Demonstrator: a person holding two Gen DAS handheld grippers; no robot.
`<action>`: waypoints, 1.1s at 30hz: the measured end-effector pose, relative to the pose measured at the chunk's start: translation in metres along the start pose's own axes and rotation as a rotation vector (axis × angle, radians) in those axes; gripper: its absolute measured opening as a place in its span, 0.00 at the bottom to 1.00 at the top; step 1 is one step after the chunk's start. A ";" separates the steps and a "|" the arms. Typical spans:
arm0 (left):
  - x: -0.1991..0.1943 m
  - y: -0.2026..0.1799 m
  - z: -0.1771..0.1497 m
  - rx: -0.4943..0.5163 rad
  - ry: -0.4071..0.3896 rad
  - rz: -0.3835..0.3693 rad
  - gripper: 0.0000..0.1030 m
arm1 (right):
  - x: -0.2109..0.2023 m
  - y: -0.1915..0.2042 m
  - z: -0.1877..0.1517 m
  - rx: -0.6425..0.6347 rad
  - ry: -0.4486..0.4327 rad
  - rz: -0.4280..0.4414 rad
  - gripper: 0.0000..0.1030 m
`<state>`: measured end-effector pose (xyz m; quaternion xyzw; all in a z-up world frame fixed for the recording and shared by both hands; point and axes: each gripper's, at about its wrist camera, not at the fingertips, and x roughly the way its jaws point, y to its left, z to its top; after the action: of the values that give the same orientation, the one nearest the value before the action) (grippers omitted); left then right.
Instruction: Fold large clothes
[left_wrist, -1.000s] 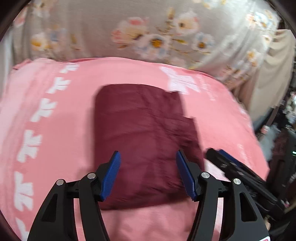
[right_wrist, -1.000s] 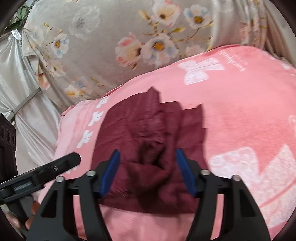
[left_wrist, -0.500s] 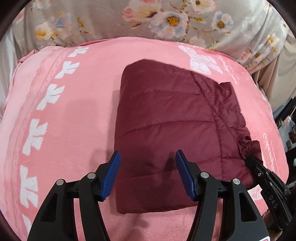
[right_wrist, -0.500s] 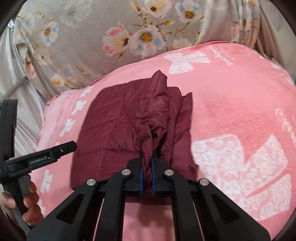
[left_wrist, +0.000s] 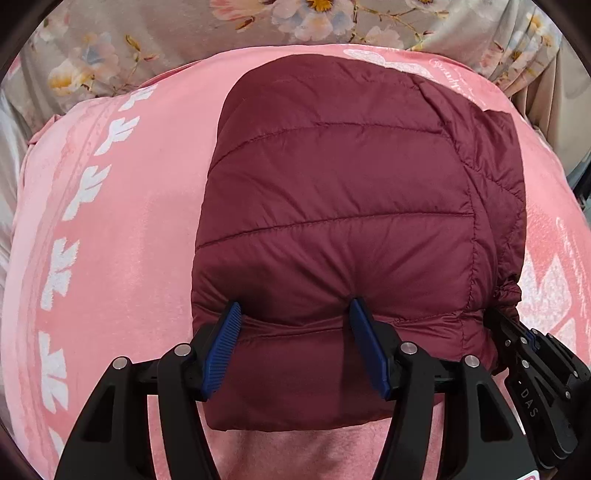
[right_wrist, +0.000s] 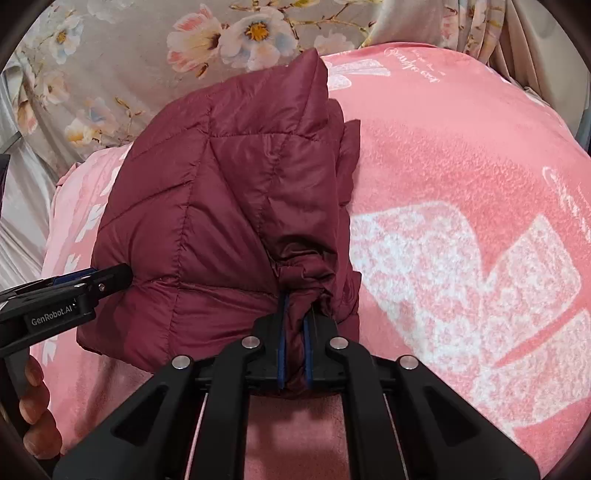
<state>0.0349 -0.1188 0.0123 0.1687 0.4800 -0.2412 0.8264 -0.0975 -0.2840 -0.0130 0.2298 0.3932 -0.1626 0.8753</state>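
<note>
A folded maroon puffer jacket (left_wrist: 332, 206) lies on a pink blanket (left_wrist: 122, 229). My left gripper (left_wrist: 295, 343) is open, its blue pads pressed into the jacket's near edge, the fabric between them. My right gripper (right_wrist: 294, 347) is shut on the bunched right edge of the jacket (right_wrist: 221, 206). The right gripper shows in the left wrist view (left_wrist: 532, 373) at the jacket's right corner. The left gripper shows in the right wrist view (right_wrist: 74, 291) at the jacket's left side.
The pink blanket has white butterfly prints (right_wrist: 461, 280) and white motifs along its left border (left_wrist: 81, 192). A grey floral sheet (left_wrist: 258, 26) lies behind it. A hand (right_wrist: 33, 406) holds the left gripper's handle at the lower left.
My left gripper moved forward onto the jacket's near edge and stayed open. My right gripper closed on the jacket's right edge about half a second ago and still holds it.
</note>
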 end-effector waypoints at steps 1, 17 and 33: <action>0.002 -0.002 -0.001 0.007 0.000 0.011 0.58 | 0.002 -0.001 -0.001 0.001 0.001 0.001 0.05; 0.023 -0.013 0.000 0.030 -0.003 0.074 0.58 | 0.019 -0.006 -0.003 -0.015 -0.001 0.030 0.05; -0.002 0.007 -0.004 0.008 -0.029 -0.045 0.57 | -0.007 -0.043 0.003 0.112 0.014 0.139 0.17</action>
<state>0.0349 -0.1108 0.0128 0.1576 0.4709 -0.2642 0.8268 -0.1202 -0.3215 -0.0176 0.3061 0.3726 -0.1216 0.8676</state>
